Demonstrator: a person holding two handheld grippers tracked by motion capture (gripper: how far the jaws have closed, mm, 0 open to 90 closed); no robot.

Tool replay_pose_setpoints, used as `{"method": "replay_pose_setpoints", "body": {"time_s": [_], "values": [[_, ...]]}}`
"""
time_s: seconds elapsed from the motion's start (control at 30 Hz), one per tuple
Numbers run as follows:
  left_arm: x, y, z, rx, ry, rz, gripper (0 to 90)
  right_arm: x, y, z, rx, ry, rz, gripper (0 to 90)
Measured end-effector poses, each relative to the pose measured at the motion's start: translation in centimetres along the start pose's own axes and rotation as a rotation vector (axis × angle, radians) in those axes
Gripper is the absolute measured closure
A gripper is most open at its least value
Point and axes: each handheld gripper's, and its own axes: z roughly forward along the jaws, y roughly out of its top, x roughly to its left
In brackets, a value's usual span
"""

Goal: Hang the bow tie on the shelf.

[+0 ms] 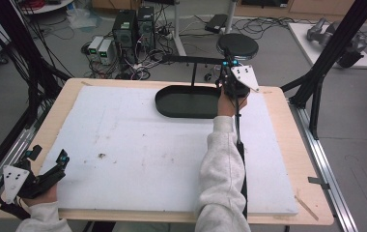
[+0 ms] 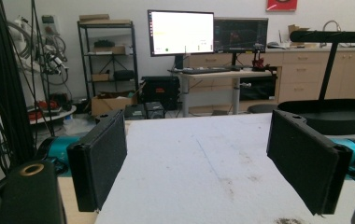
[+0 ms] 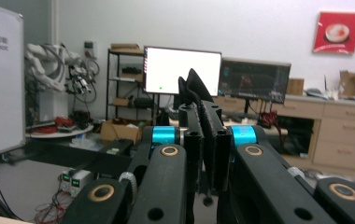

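The right tool (image 1: 230, 72) pinches a thin black part (image 3: 195, 91) above the black oval tray (image 1: 164, 104) near the worktop's far edge — apparently mid-task; the left tool (image 1: 46, 166), spread, waits at the near-left corner.

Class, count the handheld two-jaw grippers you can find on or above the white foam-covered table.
2. The left gripper hangs open at the table's near left corner; the right gripper sits at the black oval tray's right end, jaws closed.

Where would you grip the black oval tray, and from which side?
Grip the black oval tray by its thin raised rim at the right end, coming from above, one jaw inside and one outside. The rim is narrow enough to pinch, and the right claw is nearest there.
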Motion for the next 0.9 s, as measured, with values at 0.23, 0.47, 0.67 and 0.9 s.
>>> {"method": "replay_pose_setpoints", "body": {"time_s": [0.23,0.47,0.67,0.9], "values": [[0.0,-0.1,0.2,-0.002,0.011,-0.002,20.1,-0.5,-0.8,2.2,0.033,0.035,0.04,88.0],[0.1,-0.1,0.1,-0.008,0.01,-0.006,20.1,-0.2,-1.9,3.1,0.082,0.021,0.033,87.8],[0.1,-0.1,0.1,-0.009,0.006,-0.008,20.1,-0.3,-2.0,3.0,0.076,-0.01,0.049,75.7],[0.1,0.0,0.1,-0.011,0.005,-0.008,20.1,-1.2,-1.8,2.7,0.098,-0.016,0.101,64.3]]}}
